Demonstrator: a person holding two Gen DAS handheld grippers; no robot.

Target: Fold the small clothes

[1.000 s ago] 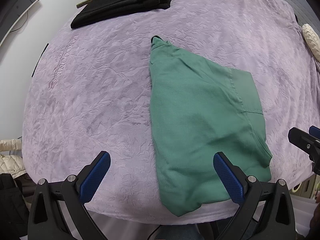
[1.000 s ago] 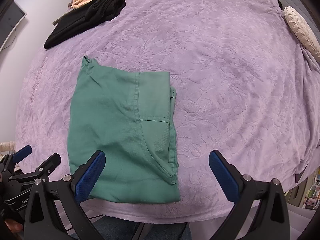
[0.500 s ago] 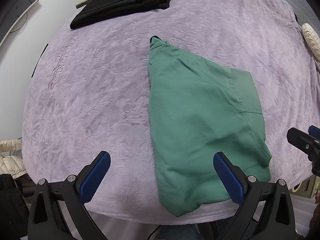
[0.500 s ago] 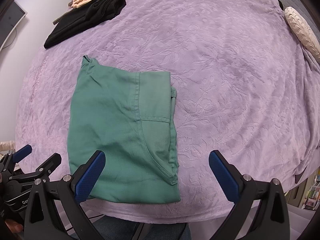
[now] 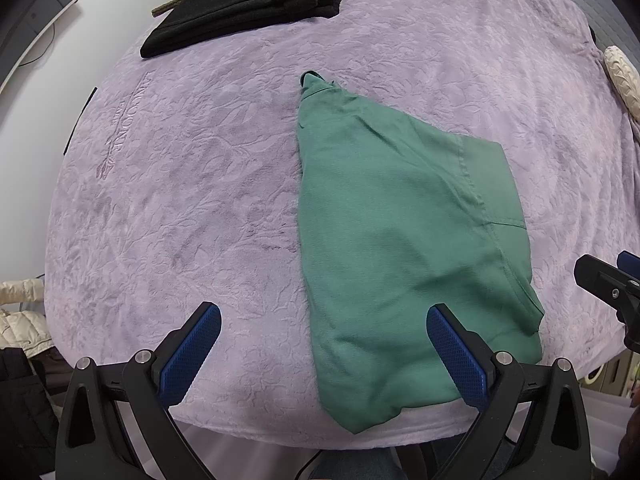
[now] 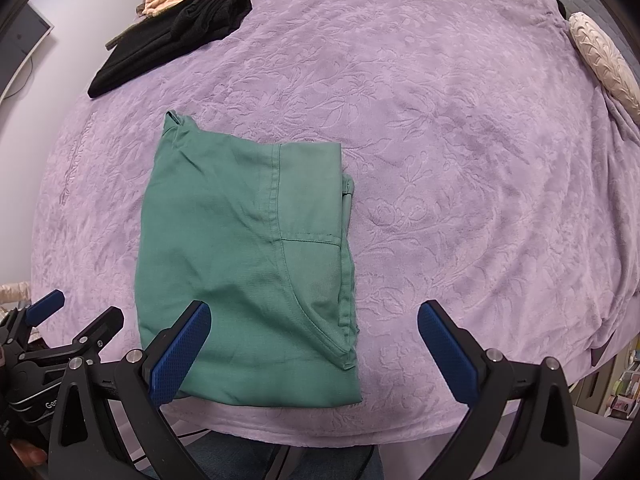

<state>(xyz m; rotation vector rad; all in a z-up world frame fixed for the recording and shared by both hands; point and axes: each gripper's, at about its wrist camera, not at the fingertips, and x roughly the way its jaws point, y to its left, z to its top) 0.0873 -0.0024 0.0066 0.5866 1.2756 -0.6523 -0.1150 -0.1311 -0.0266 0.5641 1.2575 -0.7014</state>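
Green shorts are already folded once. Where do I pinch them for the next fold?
Probably the near edge of the green shorts, coming in low from the person's side. That edge lies at the blanket's front rim, right before both open grippers, left and right; the layers lie flat there.

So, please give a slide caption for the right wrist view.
Open right hand-held gripper above a folded green garment on a purple blanket.

We see a bed spread with a lilac embossed blanket, a cream pillow at its right edge. A pale wall stands left, a monitor against it.
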